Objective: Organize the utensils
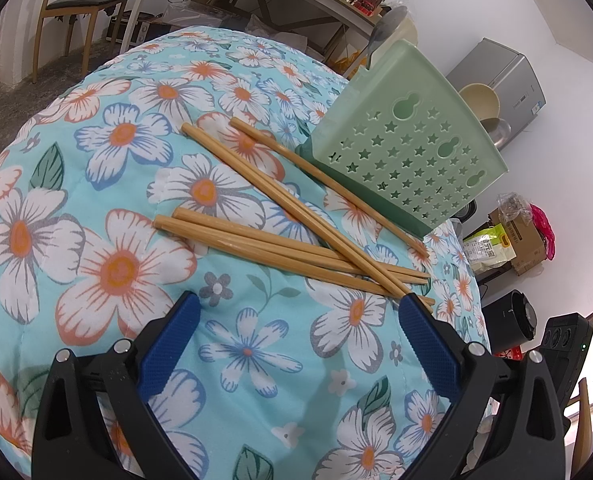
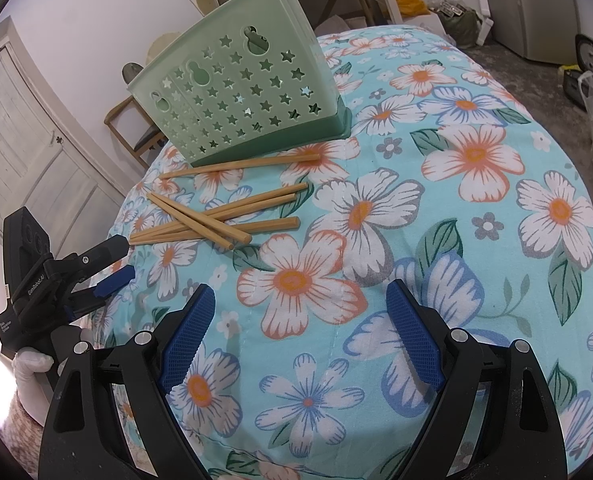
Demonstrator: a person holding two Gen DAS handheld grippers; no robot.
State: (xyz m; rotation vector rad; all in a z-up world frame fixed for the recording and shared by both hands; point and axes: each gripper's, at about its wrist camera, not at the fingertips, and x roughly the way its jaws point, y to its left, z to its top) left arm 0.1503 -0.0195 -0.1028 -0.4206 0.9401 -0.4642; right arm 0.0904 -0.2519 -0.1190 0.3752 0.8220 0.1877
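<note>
Nearest the cameras, the left gripper and the right gripper both stand with their jaws spread wide and nothing between them; each has black plastic arms faced with blue pads of fine ribbed texture, hanging over a quilted floral cloth that covers the table, its soft fabric printed with white, orange and blue flowers on a pale turquoise ground. In the right wrist view the left gripper shows at the cloth's left edge, held by a hand in a white glove. Beyond the jaws lie the wooden chopsticks, slim tapered sticks of light bamboo colour, loose on the cloth on the near side of the utensil holder; several cross one another in a heap, and one lies alone just beside the holder's base. The thin tips of the heap sit right by the left gripper's right pad; I cannot tell whether they touch it. The utensil holder is pale green plastic with a darker green base, a flat wall pierced with star-shaped and gourd-shaped holes, standing upright on the cloth. A metal spoon rises out of the holder's top.
</note>
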